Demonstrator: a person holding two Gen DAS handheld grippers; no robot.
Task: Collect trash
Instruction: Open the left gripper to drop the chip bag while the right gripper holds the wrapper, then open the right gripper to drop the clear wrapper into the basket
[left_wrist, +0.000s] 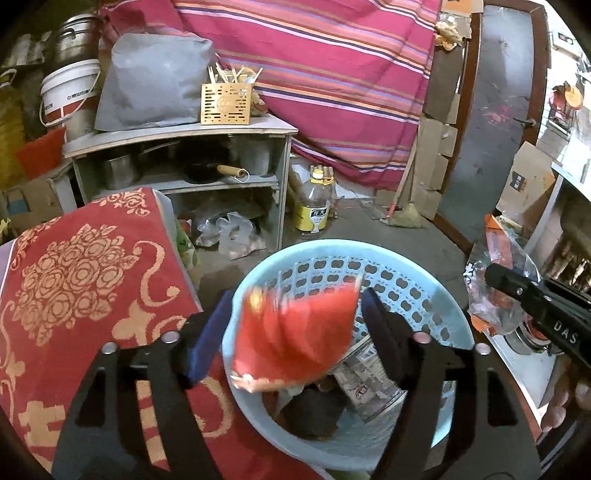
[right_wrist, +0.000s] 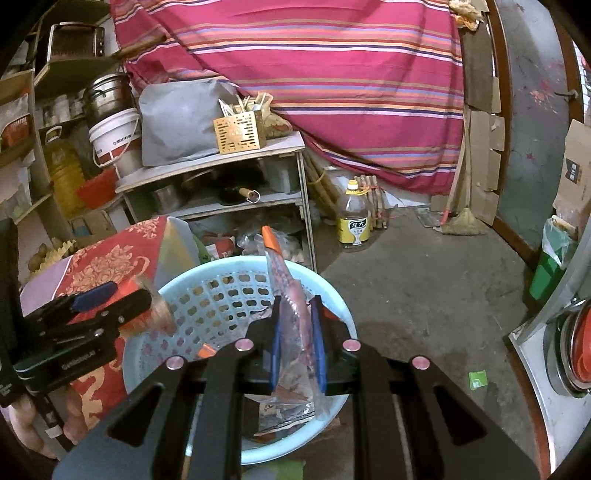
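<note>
Basket (left_wrist: 406, 284) of pale blue plastic, with a perforated wall, stood on the floor below both grippers, and it already held some paper and wrappers at its bottom. Just beside it, on the left, lay a red cloth (left_wrist: 74, 288) with a golden flower pattern.

Left gripper (left_wrist: 291, 325) hung over the basket with its jaws spread wide. A red wrapper (left_wrist: 299, 336) was between the jaws, blurred, above the basket opening; it did not seem pressed by either blue pad, so I took it as released, not gripped.

Right gripper (right_wrist: 297, 343) was clenched on a clear plastic wrapper (right_wrist: 291, 306) with an orange top edge. Its blue pads pressed the wrapper from both sides, and the wrapper stood upright above the near rim of the basket.

Only the right wrist view showed this grasp closely; the left wrist view showed the same wrapper crumpled at the right edge, beside the black finger. Only the right wrist view showed a small green scrap (right_wrist: 477, 379) on the floor, well apart from the basket.
</note>
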